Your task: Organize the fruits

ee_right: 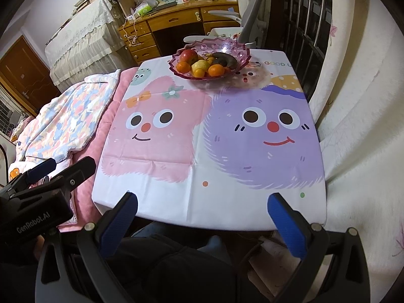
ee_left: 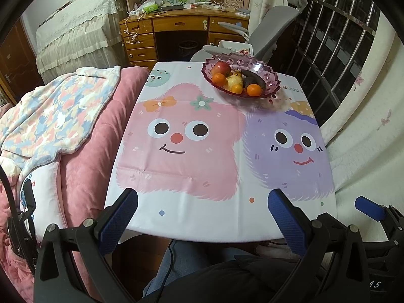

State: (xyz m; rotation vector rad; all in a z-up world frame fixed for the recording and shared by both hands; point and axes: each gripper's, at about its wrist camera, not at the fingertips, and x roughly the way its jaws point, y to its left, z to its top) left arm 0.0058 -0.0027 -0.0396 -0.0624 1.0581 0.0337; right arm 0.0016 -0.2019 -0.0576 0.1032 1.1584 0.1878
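A purple scalloped glass fruit bowl [ee_left: 271,79] [ee_right: 241,50] stands at the far right of the table. It holds a red apple [ee_left: 221,68] [ee_right: 188,56], several oranges [ee_left: 253,90] [ee_right: 216,70], a yellow fruit [ee_left: 234,81] [ee_right: 199,64] and a dark avocado-like fruit [ee_left: 253,77] [ee_right: 224,59]. My left gripper [ee_left: 203,199] is open and empty above the table's near edge. My right gripper [ee_right: 202,202] is open and empty, also at the near edge. Each gripper shows at the side of the other's view.
The table carries a cartoon cloth [ee_left: 192,151] [ee_right: 202,136] with pink and purple faces. A bed with pink and floral blankets [ee_left: 63,126] [ee_right: 65,118] lies to the left. A grey chair [ee_left: 272,22], a wooden desk [ee_left: 171,27] and a barred window [ee_left: 341,50] lie beyond.
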